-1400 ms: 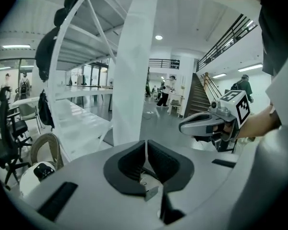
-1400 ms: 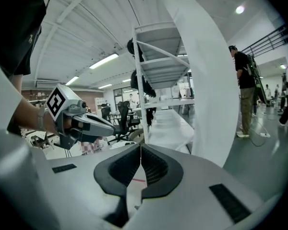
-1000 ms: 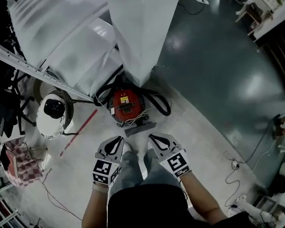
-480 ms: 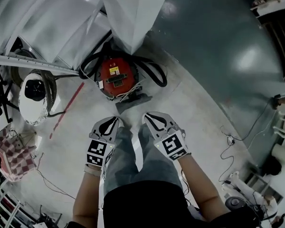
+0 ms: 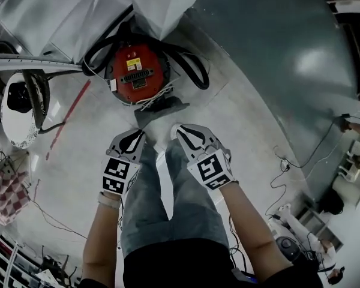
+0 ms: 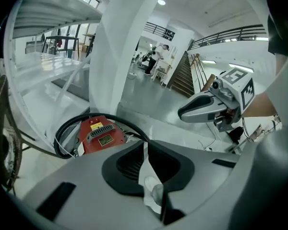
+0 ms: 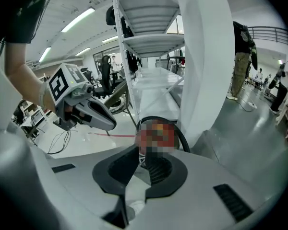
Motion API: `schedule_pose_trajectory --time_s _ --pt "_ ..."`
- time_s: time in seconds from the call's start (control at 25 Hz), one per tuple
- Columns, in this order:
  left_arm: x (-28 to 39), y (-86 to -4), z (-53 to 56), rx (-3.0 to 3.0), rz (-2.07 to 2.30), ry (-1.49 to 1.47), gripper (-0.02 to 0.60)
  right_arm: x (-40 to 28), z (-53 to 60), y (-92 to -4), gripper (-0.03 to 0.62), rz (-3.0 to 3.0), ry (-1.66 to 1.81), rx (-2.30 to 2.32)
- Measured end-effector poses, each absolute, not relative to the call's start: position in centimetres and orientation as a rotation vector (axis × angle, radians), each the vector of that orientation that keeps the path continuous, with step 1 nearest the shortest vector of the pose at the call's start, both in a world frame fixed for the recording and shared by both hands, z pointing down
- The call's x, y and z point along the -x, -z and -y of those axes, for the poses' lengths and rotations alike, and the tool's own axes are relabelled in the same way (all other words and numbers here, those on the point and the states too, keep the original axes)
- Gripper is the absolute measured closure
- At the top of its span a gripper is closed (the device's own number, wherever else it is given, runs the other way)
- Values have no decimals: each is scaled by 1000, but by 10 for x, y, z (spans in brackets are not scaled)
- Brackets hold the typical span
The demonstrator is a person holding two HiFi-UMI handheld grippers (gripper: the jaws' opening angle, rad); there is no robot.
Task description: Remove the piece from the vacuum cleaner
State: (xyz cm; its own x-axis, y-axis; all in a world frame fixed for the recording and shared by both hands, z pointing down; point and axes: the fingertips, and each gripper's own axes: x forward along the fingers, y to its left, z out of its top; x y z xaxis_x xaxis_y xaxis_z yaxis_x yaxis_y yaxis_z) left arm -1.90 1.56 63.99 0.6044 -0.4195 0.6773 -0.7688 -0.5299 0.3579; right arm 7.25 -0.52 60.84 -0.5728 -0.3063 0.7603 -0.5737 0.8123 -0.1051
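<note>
The red round vacuum cleaner (image 5: 135,74) stands on the floor with a black hose (image 5: 192,71) looped around it. A grey flat piece (image 5: 159,108) lies at its near side, with white cord over it. Both grippers hover side by side just short of that piece, pointing down at it and apart from it. The left gripper (image 5: 132,138) is shut and empty. The right gripper's (image 5: 183,134) jaws have just been opening; a narrow gap shows and nothing is between them. The left gripper view shows the vacuum (image 6: 100,134) beyond the jaws; the right gripper view shows it (image 7: 156,133) under a mosaic patch.
A white draped column (image 5: 162,2) rises right behind the vacuum. Metal shelving (image 5: 36,62) and a white round device (image 5: 15,110) stand to the left. A red line (image 5: 66,119) marks the floor. Cables (image 5: 288,161) trail at the right. The person's knees are under the grippers.
Both grippers have come down toward the floor together. The vacuum looks larger and has slid toward the upper left of the head view. The right jaws show a slightly wider gap.
</note>
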Motion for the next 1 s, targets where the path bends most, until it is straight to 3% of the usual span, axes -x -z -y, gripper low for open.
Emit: schedule_pose_trajectory --time_s 0.2,0.4,1.0 --pt "16 -685 -23 -2147 902 -743 549 -76 4 -656 527 2176 -446 -593" --pt "7 -731 -32 -2110 869 -796 480 -83 2 -705 499 2137 -439 -556" --pt "-27 -869 -59 -2062 704 -1022 396 -85 -6 -834 442 2005 -356 -393"
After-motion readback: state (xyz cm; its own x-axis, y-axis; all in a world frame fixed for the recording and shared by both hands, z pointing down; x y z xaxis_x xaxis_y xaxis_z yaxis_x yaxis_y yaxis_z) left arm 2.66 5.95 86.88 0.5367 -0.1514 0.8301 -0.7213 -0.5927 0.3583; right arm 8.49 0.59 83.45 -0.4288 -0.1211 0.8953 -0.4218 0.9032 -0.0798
